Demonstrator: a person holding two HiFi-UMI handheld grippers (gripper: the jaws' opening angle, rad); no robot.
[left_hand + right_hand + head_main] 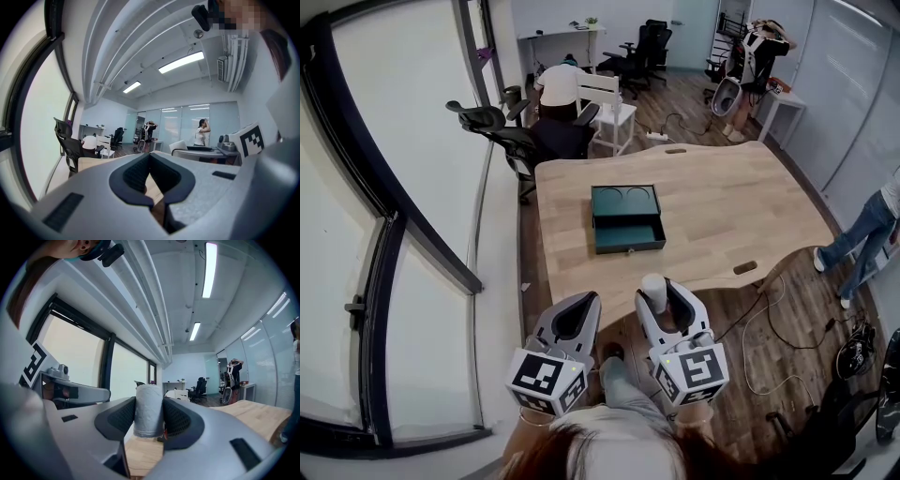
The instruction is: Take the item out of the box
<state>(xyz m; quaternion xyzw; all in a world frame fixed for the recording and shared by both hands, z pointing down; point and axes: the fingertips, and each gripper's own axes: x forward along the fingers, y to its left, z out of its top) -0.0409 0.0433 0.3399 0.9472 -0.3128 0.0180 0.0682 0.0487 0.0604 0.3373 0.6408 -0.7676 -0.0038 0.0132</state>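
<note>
at the bottom of the head view the 2 grippers sit side by side, just short of the table's near edge. the left gripper (150,161) has its jaws closed together with nothing between them. the right gripper (659,298) is clamped on the item (148,411), a white, rough-surfaced cylinder that stands upright between the dark pads and rises above them. the item is well apart from the box (626,217), a dark green case at the middle of the light wooden table (722,197). the box's drawer (628,231) is pulled out toward the grippers, and its top has 2 round recesses. past the table, at the upper left of the frame, stand a black office chair (502,127) and a white chair (609,103).
</note>
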